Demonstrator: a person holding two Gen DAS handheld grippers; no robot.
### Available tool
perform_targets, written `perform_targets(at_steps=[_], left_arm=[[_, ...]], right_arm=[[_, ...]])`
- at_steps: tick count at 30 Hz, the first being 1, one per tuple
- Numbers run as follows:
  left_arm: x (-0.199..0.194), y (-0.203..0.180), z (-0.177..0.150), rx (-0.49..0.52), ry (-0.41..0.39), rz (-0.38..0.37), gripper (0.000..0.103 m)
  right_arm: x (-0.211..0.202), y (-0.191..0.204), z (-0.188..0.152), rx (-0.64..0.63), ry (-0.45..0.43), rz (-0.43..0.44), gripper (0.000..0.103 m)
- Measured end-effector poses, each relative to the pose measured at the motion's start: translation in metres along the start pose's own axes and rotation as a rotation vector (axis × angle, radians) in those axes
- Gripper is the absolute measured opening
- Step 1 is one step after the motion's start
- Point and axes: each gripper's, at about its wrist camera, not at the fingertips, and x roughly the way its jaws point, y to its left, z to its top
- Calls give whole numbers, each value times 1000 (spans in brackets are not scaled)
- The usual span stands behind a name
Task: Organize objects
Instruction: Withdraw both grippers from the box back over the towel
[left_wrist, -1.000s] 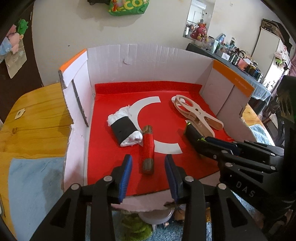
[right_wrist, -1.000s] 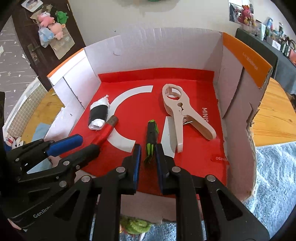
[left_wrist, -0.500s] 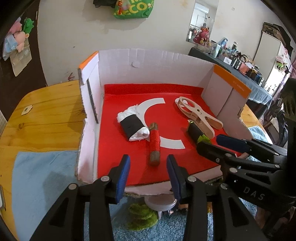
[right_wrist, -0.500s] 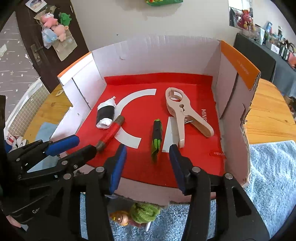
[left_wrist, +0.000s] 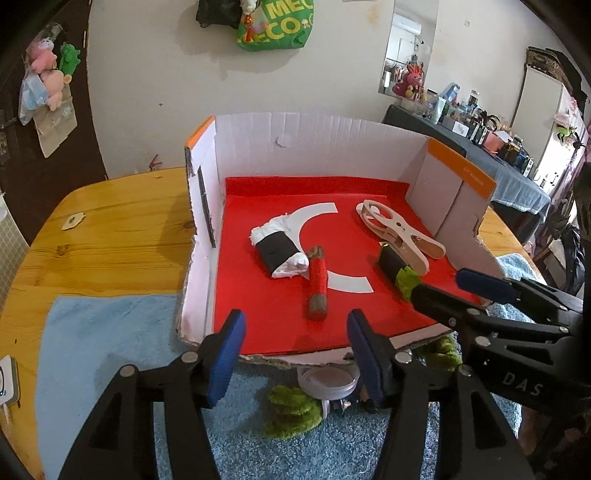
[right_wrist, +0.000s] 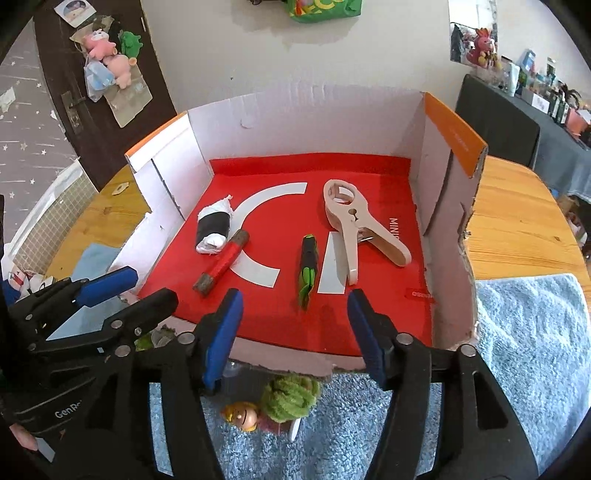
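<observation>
A shallow cardboard box (left_wrist: 314, 151) (right_wrist: 306, 118) with a red floor holds a red stick (left_wrist: 317, 284) (right_wrist: 221, 262), a black-and-green roll (left_wrist: 397, 267) (right_wrist: 308, 267), a white bundle with a black band (left_wrist: 279, 251) (right_wrist: 214, 229) and a beige plastic clamp (left_wrist: 399, 232) (right_wrist: 358, 225). My left gripper (left_wrist: 295, 350) hangs over the box's near edge, jaws opening, nothing between them, the red stick just beyond. Beside it, my right gripper (right_wrist: 293, 332) has its jaws opening too and holds nothing; the black-and-green roll lies free ahead of it.
The box stands on a wooden table (left_wrist: 103, 240) with a blue fluffy mat (left_wrist: 92, 343) (right_wrist: 528, 332) in front. On the mat by the near edge lie a green fuzzy toy (left_wrist: 291, 410) (right_wrist: 291, 398), a small doll head (right_wrist: 242, 415) and a clear lid (left_wrist: 328, 382).
Both grippers have pulled back from the box floor toward the near edge and spread their jaws. The right gripper has let go of the black-and-green roll, which now lies on the red floor.
</observation>
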Motion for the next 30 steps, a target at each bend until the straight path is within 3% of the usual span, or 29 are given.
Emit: perform_targets(at_steps=[30], left_arm=[[-41, 5, -16, -31, -83, 116, 91]], right_arm=[[-40, 8, -23, -15, -74, -9, 83]])
